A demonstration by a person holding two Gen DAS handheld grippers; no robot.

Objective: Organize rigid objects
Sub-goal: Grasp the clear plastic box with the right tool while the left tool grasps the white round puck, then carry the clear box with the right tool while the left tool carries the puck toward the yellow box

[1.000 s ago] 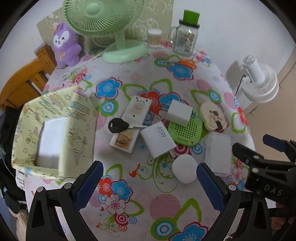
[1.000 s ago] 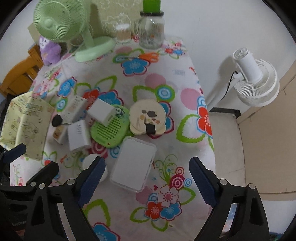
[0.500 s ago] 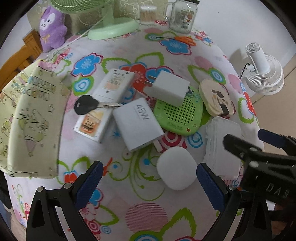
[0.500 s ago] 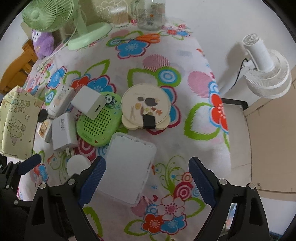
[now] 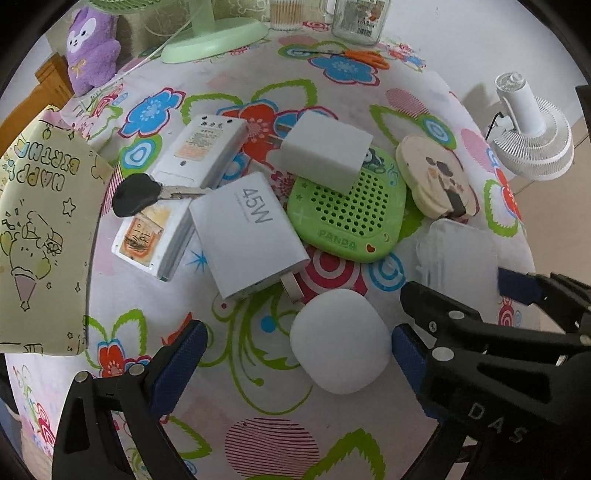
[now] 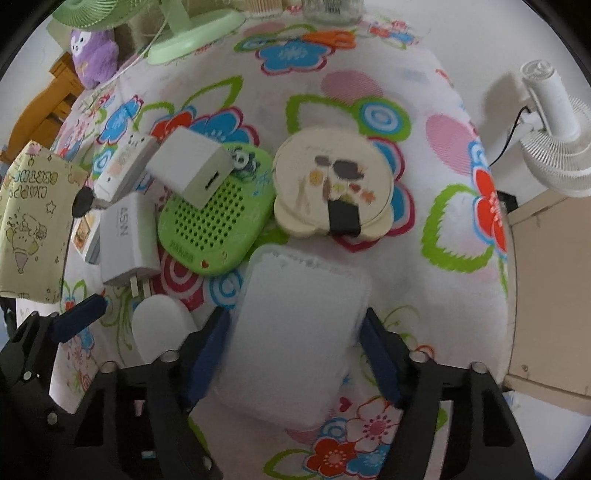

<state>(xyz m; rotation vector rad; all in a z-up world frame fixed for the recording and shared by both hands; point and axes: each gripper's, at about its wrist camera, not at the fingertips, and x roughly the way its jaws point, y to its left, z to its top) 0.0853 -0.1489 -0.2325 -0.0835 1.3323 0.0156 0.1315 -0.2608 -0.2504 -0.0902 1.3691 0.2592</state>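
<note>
1. The right gripper (image 6: pixel 295 343) pointed steeply down at the table, its jaws closing with the translucent white box (image 6: pixel 295 332) between them; the blue pads (image 6: pixel 210 343) sat right at the box's two long sides, though whether they had begun to press I could not tell.
2. The left gripper (image 5: pixel 295 347) stood spread wide; the rounded white case (image 5: pixel 340 339) lay between its fingers, tight against the right-hand pad and well clear of the left-hand one, with bare cloth there.
3. The two grippers worked side by side; in the left wrist view the right gripper's black frame crowded the case's right flank.
4. Just beyond the case lay the 45W charger (image 5: pixel 251 232), prongs toward the gripper; its far corner touched the white remote (image 5: pixel 184 192), and a black-headed key (image 5: pixel 135 194) rested across that remote.
5. The green Panda case (image 5: pixel 347 218) lay beside the charger, a white cube adapter (image 5: pixel 327 151) propped on its far edge; the cream round case (image 6: pixel 332 184) touched its right side.
6. The paper bag (image 5: pixel 40 229) overhung the table's left edge; the box lay near the right edge, where the flowered tablecloth (image 6: pixel 443 236) dropped away.
7. Far side: green fan base (image 5: pixel 214 35), purple plush (image 5: pixel 92 51), glass jar (image 5: pixel 360 18); open cloth lay between these and the cluster.
</note>
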